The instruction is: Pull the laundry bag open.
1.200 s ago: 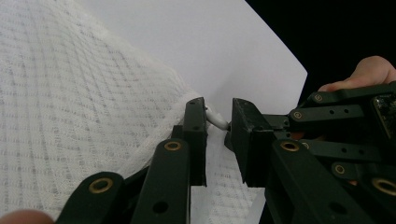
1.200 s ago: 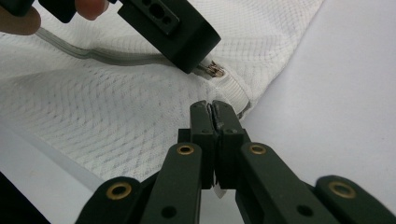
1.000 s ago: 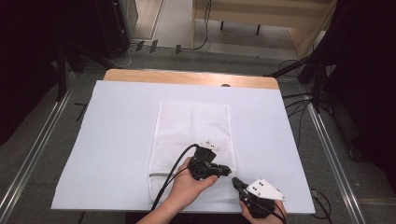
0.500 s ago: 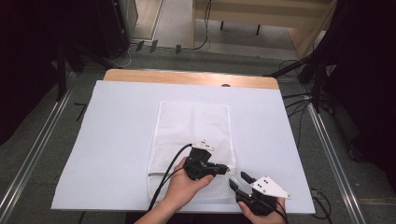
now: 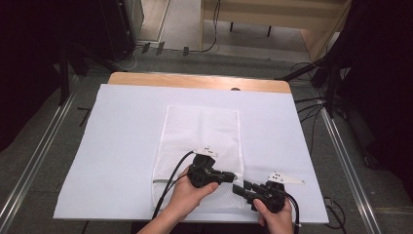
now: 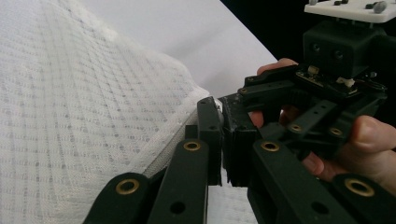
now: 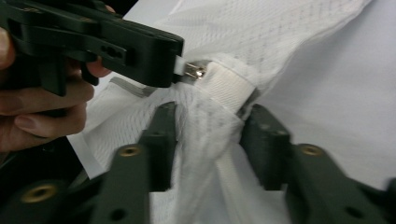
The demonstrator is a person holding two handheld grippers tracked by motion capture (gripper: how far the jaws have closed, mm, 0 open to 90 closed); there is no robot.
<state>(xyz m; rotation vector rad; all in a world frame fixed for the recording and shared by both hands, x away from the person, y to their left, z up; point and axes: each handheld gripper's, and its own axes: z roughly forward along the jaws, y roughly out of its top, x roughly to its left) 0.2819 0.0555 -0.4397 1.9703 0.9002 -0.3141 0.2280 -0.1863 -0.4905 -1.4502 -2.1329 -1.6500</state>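
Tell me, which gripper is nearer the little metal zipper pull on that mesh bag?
Left. The left gripper pinches the zipper pull; the right gripper straddles the mesh bag's corner just below it.

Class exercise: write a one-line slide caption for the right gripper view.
Left gripper pinches the zipper pull of a white mesh bag while the right gripper straddles its corner.

Left claw (image 6: 223,144) closed beside mesh bag (image 6: 70,116).
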